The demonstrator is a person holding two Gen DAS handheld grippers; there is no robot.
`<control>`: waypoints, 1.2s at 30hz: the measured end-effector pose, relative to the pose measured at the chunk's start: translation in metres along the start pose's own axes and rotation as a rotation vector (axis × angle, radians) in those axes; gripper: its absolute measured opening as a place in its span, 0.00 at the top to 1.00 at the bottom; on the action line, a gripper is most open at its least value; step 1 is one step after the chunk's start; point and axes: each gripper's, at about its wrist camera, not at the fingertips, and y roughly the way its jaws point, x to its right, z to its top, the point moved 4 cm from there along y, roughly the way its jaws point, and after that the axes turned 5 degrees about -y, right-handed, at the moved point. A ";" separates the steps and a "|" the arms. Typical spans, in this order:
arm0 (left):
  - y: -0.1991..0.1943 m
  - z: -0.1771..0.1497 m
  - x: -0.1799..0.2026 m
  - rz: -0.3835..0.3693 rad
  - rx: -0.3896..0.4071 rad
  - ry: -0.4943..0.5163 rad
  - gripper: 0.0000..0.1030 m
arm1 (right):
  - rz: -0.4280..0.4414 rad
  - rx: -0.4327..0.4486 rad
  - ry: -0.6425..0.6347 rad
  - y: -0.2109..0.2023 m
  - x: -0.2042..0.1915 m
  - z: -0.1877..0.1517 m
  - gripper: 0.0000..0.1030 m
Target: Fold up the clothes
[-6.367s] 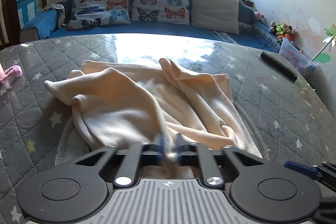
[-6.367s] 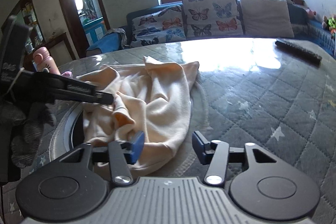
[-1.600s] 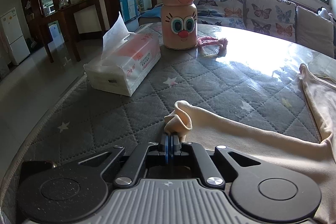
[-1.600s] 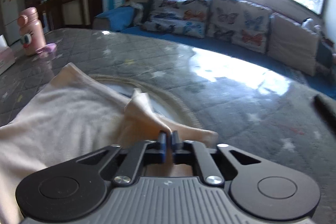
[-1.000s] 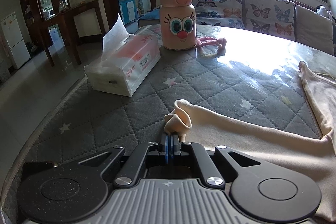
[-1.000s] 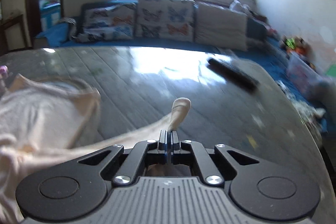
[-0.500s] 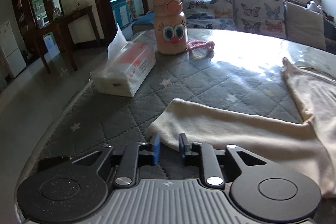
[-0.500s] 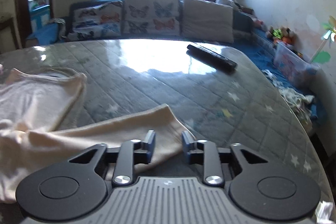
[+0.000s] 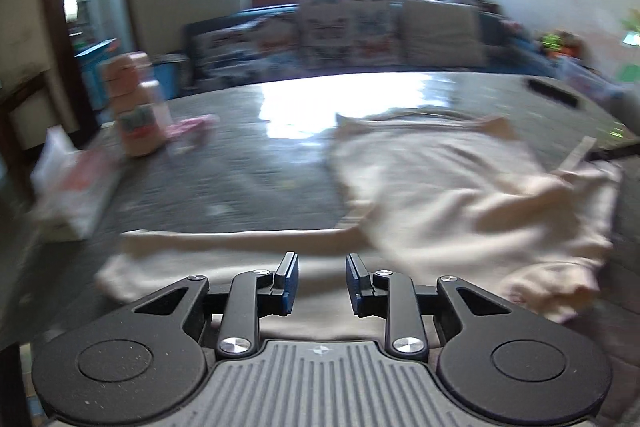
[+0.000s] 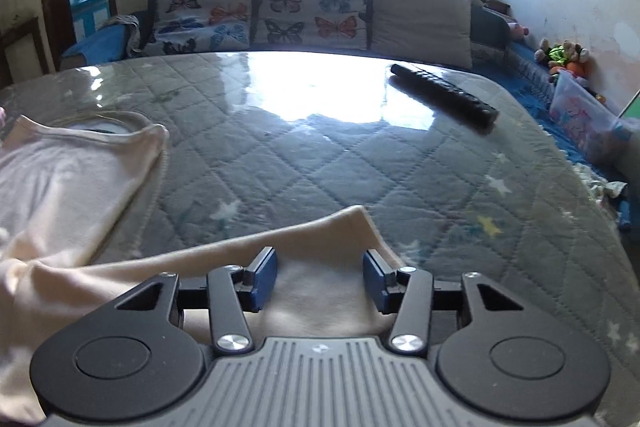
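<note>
The cream long-sleeved top (image 9: 460, 187) lies spread on the desk (image 10: 360, 155), which is covered by a grey quilted star-print cloth under a glossy clear sheet.

In the left wrist view, which is smeared by motion blur, the left gripper (image 9: 322, 281) hangs just above one sleeve (image 9: 224, 247) of the top, its jaws spread apart with bare cloth showing between the blue pads and nothing pinched. That sleeve runs flat toward 9 o'clock, and the body of the garment bunches in soft folds toward 2 o'clock, with the neckline at the far edge. At 10 o'clock stand a pink cartoon bottle (image 9: 136, 107) and, nearer the desk edge, a tissue pack (image 9: 68, 187); a small pink item (image 9: 188, 127) lies just beside the bottle, too blurred to name.

In the right wrist view the right gripper (image 10: 320, 279) is over the end of the other sleeve (image 10: 312, 239), jaws likewise spread wide and empty, the cuff lying flat on the desk between and just beyond the pads. The sleeve trails off toward 8 o'clock to join the body of the top, whose neckline (image 10: 108, 123) sits at 10 o'clock. A black remote control (image 10: 444, 95) lies on the desk at 1 o'clock, well apart from the garment. Beyond the desk is a blue sofa (image 10: 100, 39) with butterfly-print cushions (image 10: 312, 7) under a bright window.
</note>
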 end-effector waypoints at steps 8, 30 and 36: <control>0.005 -0.011 0.106 -0.292 0.020 0.249 0.59 | -0.037 -0.028 -0.006 -0.014 0.015 -0.012 0.52; 0.026 -0.045 0.167 -0.403 -0.028 0.494 0.95 | -0.040 -0.002 0.074 -0.027 0.041 -0.017 0.51; 0.016 -0.047 0.165 -0.443 -0.041 0.492 0.95 | -0.023 -0.009 0.107 -0.020 0.041 -0.022 0.55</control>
